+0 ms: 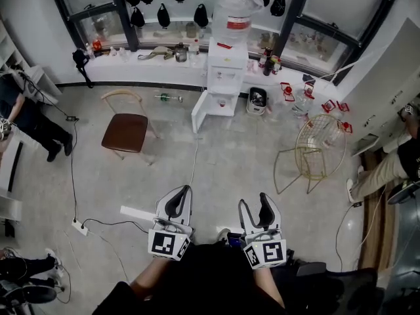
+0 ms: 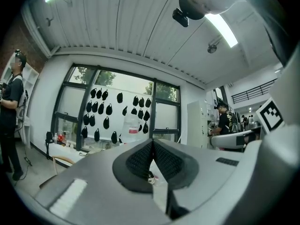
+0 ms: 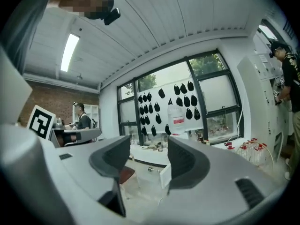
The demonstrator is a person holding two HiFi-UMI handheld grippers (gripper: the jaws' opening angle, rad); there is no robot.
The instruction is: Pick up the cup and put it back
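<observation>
Left gripper closed, right gripper parted; contents of dispenser jug unclear.

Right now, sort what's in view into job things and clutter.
Job:
left gripper, shut
right gripper, open
no cup clearly visible

Lying about:
brown chair
gold wire chair
power strip

Head cam: high up, tilted steeply down, facing fwd; dispenser at 12, L gripper and R gripper close at 6. Gripper cams: low, level, just behind own jaws, facing window wall. All 3 share dispenser + window wall.
</observation>
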